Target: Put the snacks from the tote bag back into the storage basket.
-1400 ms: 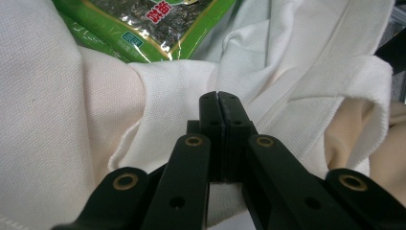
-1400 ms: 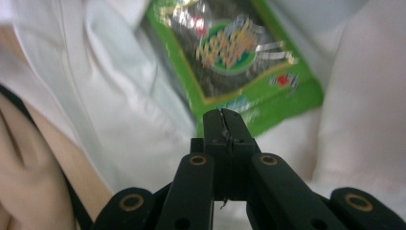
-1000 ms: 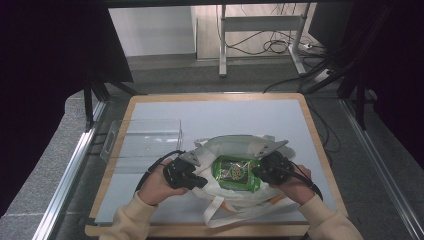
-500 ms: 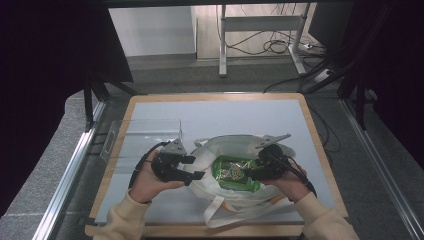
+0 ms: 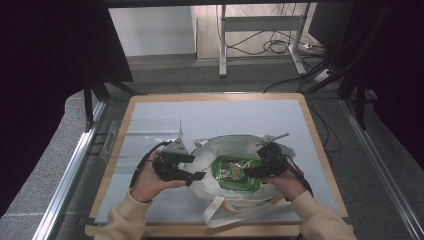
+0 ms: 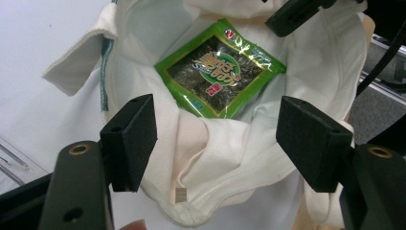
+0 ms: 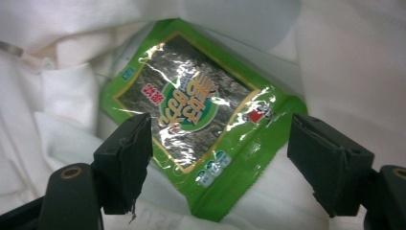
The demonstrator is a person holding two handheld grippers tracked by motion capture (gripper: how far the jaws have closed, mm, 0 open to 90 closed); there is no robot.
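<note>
Both sets of jaws have just been opening off the white cloth bag (image 5: 235, 200): left gripper (image 5: 192, 167) now drawn back to its left rim, right gripper (image 5: 252, 172) over the green packet (image 5: 232, 172).

A white cloth tote bag (image 5: 220, 200) lies open on the table. Inside it a green seaweed snack packet (image 5: 234, 173) lies flat (printed face up, foil glinting).

A glossy green packet (image 6: 220, 69) (dark centre, gold border) lies in a cream-white cloth bag (image 6: 230, 158).
</note>
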